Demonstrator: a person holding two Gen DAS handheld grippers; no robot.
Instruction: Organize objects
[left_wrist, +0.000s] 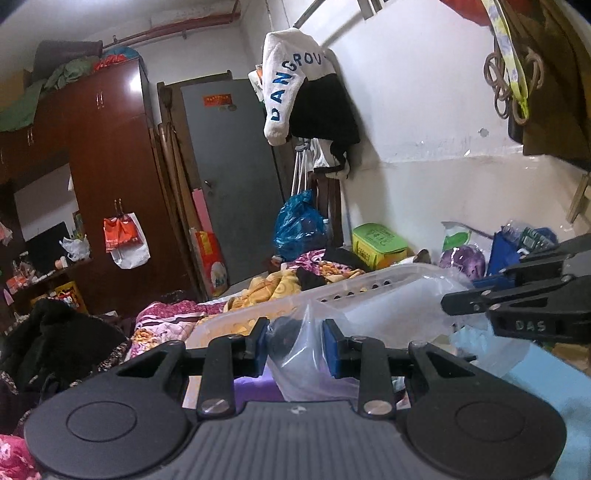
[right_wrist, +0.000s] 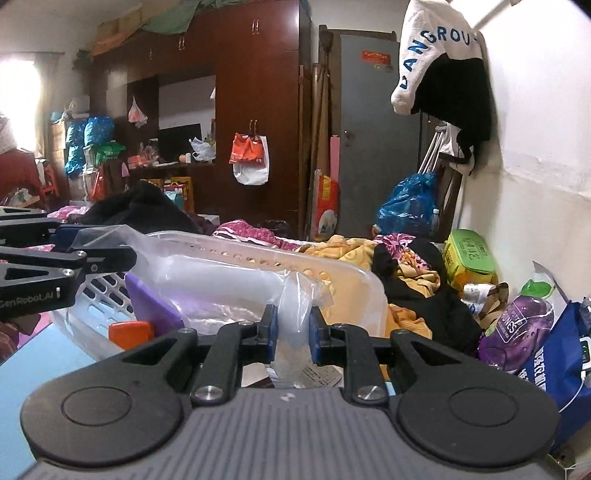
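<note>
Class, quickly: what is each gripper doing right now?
Left gripper: shut on the clear plastic bag.
Right gripper: shut on the same bag.

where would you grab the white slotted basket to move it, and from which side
I'd take the white basket by its top rim, along the stiff band with the row of holes, coming from above. The clear plastic bag is draped over the near edge, and both the left gripper and right gripper are shut on it, so the near side looks blocked.
</note>
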